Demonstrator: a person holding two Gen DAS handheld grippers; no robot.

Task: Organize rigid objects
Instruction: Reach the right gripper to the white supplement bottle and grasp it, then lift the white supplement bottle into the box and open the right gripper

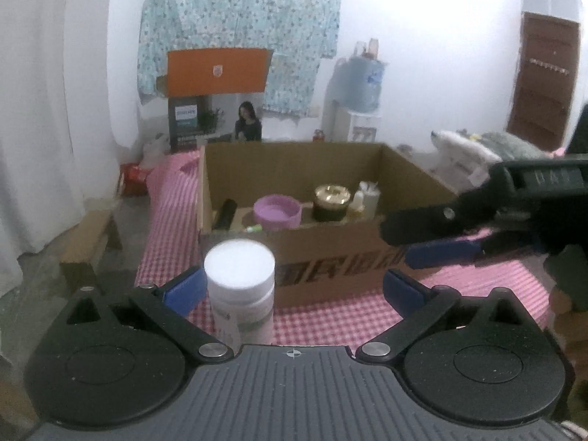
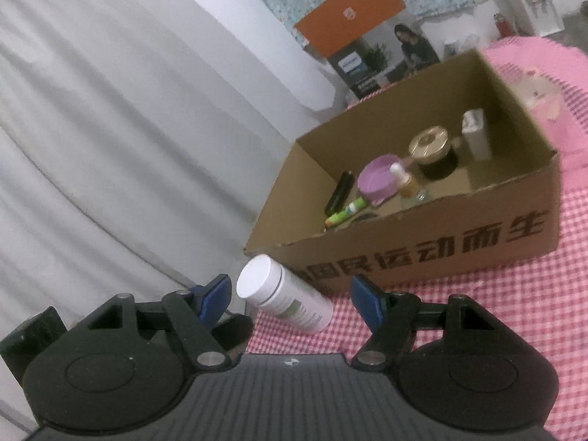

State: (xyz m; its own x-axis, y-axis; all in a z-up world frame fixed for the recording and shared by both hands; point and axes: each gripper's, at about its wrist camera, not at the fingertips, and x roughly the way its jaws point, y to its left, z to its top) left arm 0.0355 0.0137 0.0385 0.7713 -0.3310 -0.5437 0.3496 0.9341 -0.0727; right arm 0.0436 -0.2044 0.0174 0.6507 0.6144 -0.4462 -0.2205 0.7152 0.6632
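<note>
A white bottle (image 1: 240, 286) with a white cap stands on the pink checked cloth (image 1: 330, 319), just before the near left corner of the open cardboard box (image 1: 330, 268). My left gripper (image 1: 294, 290) is open wide around it, and its left pad sits close beside the bottle. The right gripper (image 1: 404, 246) reaches in from the right at the box's front wall. In the rolled right wrist view the bottle (image 2: 284, 297) lies between the fingers of the open right gripper (image 2: 292, 296), with gaps on both sides.
The box (image 2: 422, 253) holds a purple lid (image 2: 378, 180), a gold-lidded dark jar (image 2: 433, 150), a white tube (image 2: 477, 136), a black cylinder (image 2: 340, 193) and a green pen (image 2: 345, 213). A wooden stool (image 1: 92, 242) stands on the floor at left, beside white curtains (image 2: 128, 128).
</note>
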